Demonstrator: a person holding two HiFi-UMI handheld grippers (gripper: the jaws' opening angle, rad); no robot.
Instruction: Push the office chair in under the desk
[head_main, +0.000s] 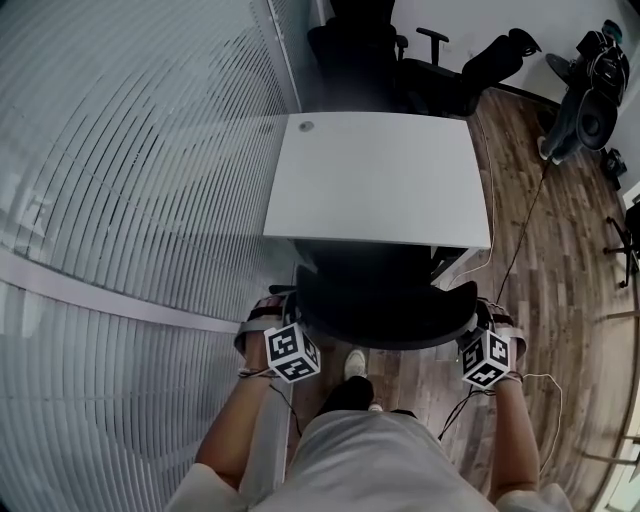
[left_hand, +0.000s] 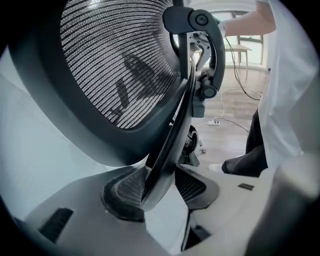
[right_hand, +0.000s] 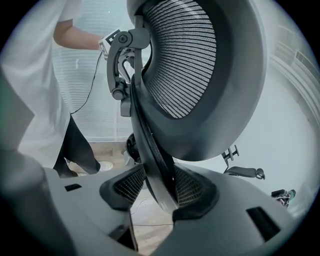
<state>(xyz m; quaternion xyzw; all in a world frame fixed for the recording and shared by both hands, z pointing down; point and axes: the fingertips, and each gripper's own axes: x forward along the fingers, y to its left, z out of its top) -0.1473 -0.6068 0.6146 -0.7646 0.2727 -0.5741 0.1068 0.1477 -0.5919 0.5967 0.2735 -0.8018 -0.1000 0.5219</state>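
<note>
One white worktop (head_main: 380, 175) fills the centre of the frame, and one office chair (head_main: 385, 310) stands just below it. There are two grippers, the left gripper (left_hand: 159, 192) at the lower left of that chair and the right gripper (right_hand: 159, 187) at its lower right. At least two more black chairs (head_main: 352, 55) crowd the top edge, their exact number unclear, and one white shoe (head_main: 355, 363) shows at lower centre.

The black office chair (head_main: 385, 318) stands upright at the 6 o'clock edge of the white rectangular tabletop (head_main: 380, 180). Its front part is hidden beneath the tabletop. Its curved mesh backrest (left_hand: 115, 65), on a dark frame, sits just outside that edge.
</note>
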